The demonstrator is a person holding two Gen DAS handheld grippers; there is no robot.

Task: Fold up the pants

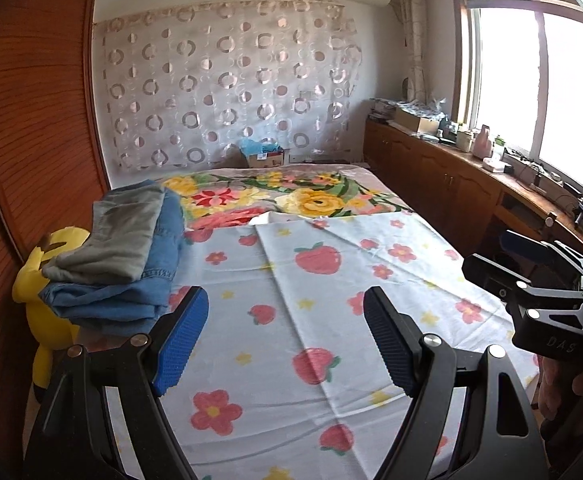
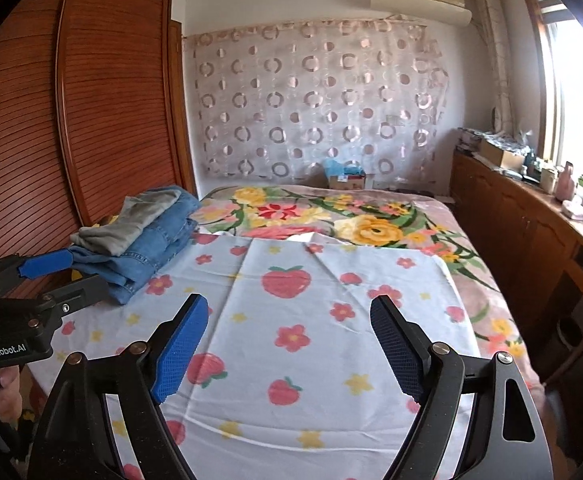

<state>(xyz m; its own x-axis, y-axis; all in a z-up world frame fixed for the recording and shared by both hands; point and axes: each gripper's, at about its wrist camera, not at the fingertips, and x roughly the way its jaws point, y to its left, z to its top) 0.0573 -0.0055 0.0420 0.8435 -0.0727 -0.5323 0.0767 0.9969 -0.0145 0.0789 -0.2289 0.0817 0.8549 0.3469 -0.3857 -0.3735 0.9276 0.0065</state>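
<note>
The grey pants (image 1: 111,236) are covering most of the denim pants (image 1: 131,296) beneath; the stack is hiding much of a yellow plush toy (image 1: 39,280). Clutter on the far counter (image 1: 423,120) is blurring together, perhaps boxes and bottles.

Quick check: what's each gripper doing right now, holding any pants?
Left gripper: open, holding nothing, above the strawberry sheet.
Right gripper: open, holding nothing.
</note>
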